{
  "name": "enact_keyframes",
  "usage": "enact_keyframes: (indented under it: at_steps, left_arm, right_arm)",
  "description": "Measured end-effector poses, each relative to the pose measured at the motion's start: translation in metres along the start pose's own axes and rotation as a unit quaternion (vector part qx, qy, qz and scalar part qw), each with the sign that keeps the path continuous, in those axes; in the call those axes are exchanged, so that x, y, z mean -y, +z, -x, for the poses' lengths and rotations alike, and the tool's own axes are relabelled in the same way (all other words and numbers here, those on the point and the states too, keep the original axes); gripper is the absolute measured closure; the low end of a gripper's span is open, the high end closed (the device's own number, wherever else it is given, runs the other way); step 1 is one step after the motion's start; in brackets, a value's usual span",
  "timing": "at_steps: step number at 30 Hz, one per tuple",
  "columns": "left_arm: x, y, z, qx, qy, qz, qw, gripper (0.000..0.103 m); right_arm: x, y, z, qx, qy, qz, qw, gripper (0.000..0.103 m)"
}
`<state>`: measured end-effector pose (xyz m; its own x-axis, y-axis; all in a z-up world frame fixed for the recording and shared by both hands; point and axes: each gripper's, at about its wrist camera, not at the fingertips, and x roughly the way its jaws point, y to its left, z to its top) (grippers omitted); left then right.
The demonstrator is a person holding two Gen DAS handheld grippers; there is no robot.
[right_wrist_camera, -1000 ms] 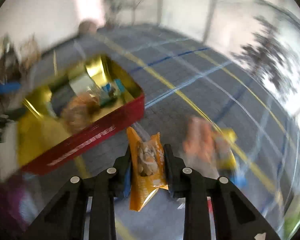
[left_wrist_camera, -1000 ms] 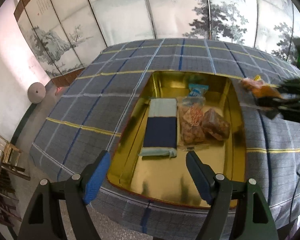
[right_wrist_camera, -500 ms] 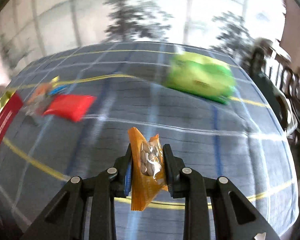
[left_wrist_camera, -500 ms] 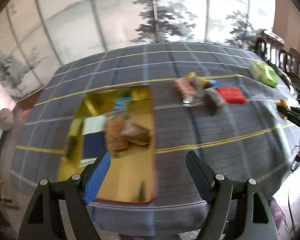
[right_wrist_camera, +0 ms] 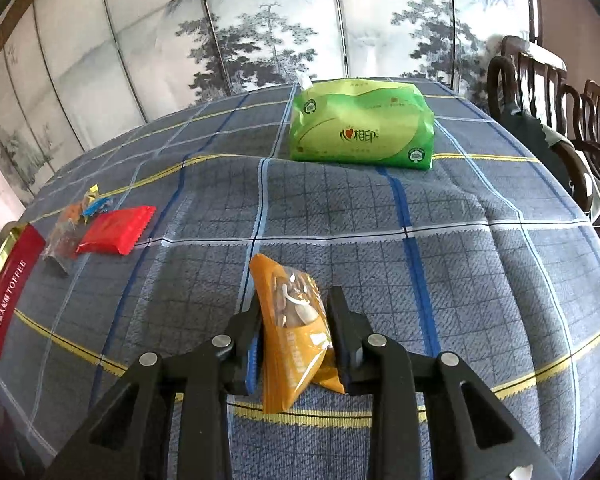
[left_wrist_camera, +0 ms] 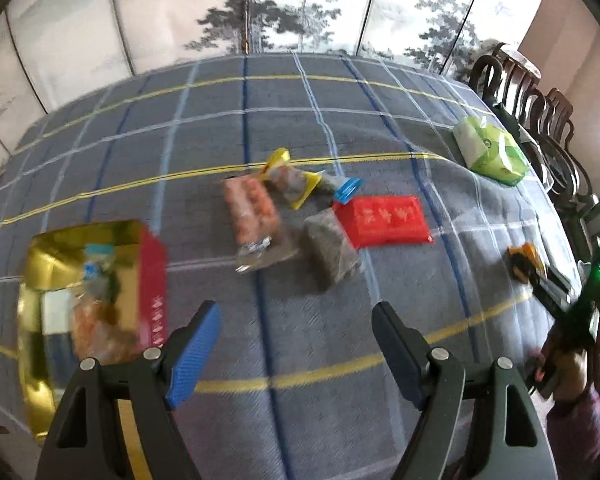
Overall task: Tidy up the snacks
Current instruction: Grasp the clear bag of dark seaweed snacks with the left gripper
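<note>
My right gripper (right_wrist_camera: 296, 320) is shut on an orange nut packet (right_wrist_camera: 294, 332) and holds it above the checked tablecloth; the gripper and packet (left_wrist_camera: 524, 260) also show at the right of the left wrist view. My left gripper (left_wrist_camera: 296, 336) is open and empty above the cloth. The red and gold tin (left_wrist_camera: 152, 280) lies to its left with snacks inside. Ahead lie a red packet (left_wrist_camera: 384, 220), an orange sausage packet (left_wrist_camera: 252, 208), a dark brown packet (left_wrist_camera: 332, 248) and a yellow packet (left_wrist_camera: 292, 180).
A green tissue pack (right_wrist_camera: 360, 128) sits at the far right of the table, also in the left wrist view (left_wrist_camera: 492, 152). Dark wooden chairs (right_wrist_camera: 556, 92) stand along the right edge. A painted folding screen (left_wrist_camera: 300, 8) stands behind the table.
Both views have swung right, away from the tin. The right gripper carried the nut packet from beside the tin to the table's right side. The left gripper stays open.
</note>
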<state>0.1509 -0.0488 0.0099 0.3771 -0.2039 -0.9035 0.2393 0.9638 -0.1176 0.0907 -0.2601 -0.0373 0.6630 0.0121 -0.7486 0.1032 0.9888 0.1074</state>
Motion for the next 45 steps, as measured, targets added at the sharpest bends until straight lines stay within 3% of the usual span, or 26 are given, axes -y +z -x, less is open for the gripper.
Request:
enact_keyframes:
  at_steps: [2, 15, 20, 22, 23, 24, 30, 39, 45]
  left_arm:
    - [0.004, 0.007, -0.009, -0.004, 0.0, 0.001, 1.0, 0.023]
    - [0.027, 0.035, -0.069, -0.031, 0.104, -0.03, 0.9937, 0.023]
    - [0.024, 0.039, -0.08, -0.04, 0.092, -0.005, 0.9949, 0.024]
    - [0.021, 0.036, -0.089, -0.061, 0.07, 0.004, 0.9957, 0.053]
    - [0.02, 0.035, -0.093, -0.073, 0.056, 0.009, 0.9957, 0.076]
    - [0.018, 0.032, -0.098, -0.084, 0.054, 0.015, 0.9949, 0.076]
    - [0.015, 0.001, -0.072, -0.065, 0.014, 0.047, 0.9967, 0.076]
    - [0.017, -0.064, -0.019, -0.026, 0.015, 0.039, 0.9988, 0.076]
    - [0.014, -0.085, -0.003, -0.018, 0.024, 0.032, 0.9991, 0.076]
  right_arm:
    - [-0.008, 0.007, -0.009, -0.002, 0.0, 0.003, 1.0, 0.077]
    - [-0.038, 0.025, -0.042, -0.001, 0.046, -0.025, 0.999, 0.077]
    - [-0.052, 0.028, -0.053, 0.0, 0.054, -0.029, 0.998, 0.077]
    - [-0.059, 0.029, -0.059, 0.001, 0.056, -0.031, 0.998, 0.077]
    - [-0.065, 0.031, -0.065, 0.001, 0.057, -0.032, 0.998, 0.077]
    - [-0.069, 0.032, -0.068, 0.001, 0.059, -0.033, 0.998, 0.077]
    - [-0.083, 0.035, -0.082, 0.001, 0.058, -0.035, 0.998, 0.077]
    - [-0.102, 0.038, -0.098, -0.005, 0.044, -0.026, 0.999, 0.075]
    - [-0.111, 0.038, -0.102, -0.005, 0.036, -0.023, 0.999, 0.075]
